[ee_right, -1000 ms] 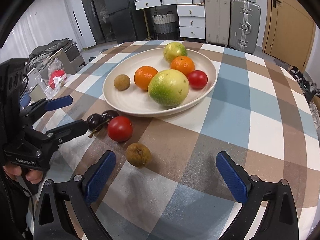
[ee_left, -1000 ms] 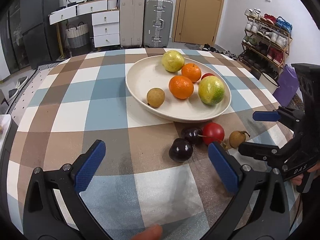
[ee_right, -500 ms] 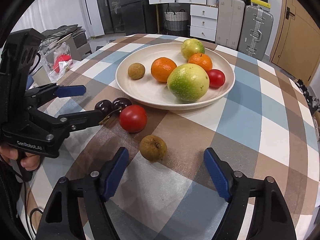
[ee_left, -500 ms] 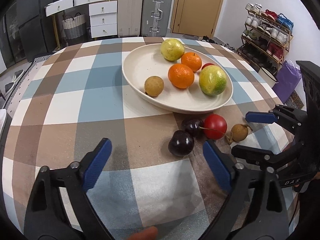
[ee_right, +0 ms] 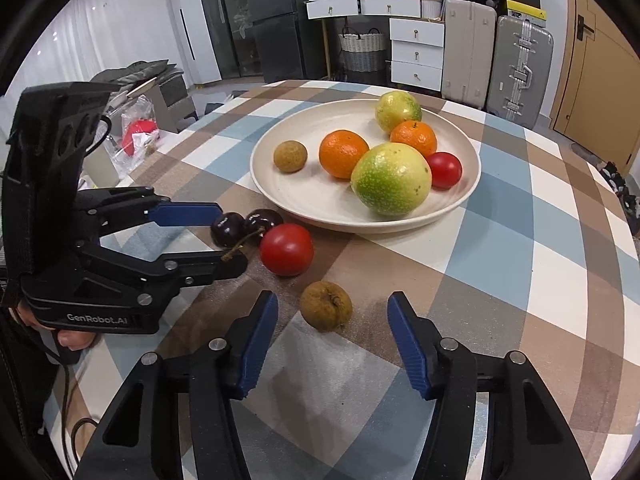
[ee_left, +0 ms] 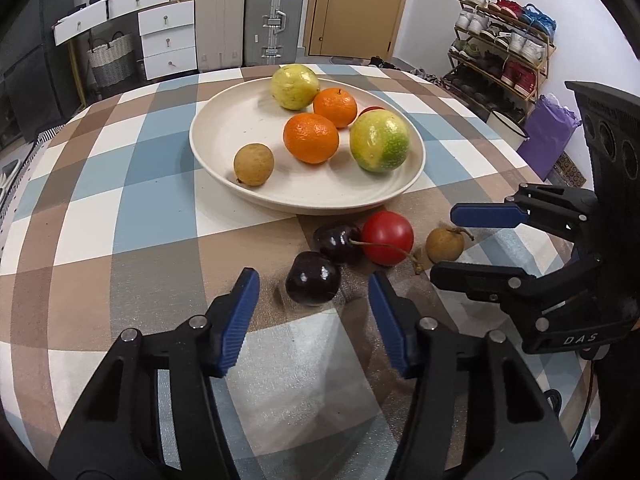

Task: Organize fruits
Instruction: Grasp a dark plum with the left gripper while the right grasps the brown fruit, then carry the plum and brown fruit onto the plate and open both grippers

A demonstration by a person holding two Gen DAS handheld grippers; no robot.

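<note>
A cream plate (ee_left: 224,120) (ee_right: 468,196) on the checked table holds two oranges, two yellow-green fruits, a brown longan and a red tomato. On the cloth before it lie two dark cherries (ee_left: 313,278) (ee_right: 228,229), a red tomato (ee_left: 387,237) (ee_right: 286,249) and a brown longan (ee_left: 445,245) (ee_right: 326,306). My left gripper (ee_left: 314,306) (ee_right: 230,236) is open, its jaws either side of the near cherry, apart from it. My right gripper (ee_right: 332,332) (ee_left: 444,242) is open, its jaws either side of the loose longan, apart from it.
The round table carries a checked cloth (ee_left: 140,208). Suitcases (ee_left: 270,16), white drawers (ee_left: 168,36) and a door stand behind it. A shoe rack (ee_left: 500,52) is at the right. Bags and clutter (ee_right: 136,136) lie on the floor at the left.
Both grippers have moved forward and lower toward the loose fruit and their jaws have narrowed. The left now brackets the near cherry, the right the loose longan.
</note>
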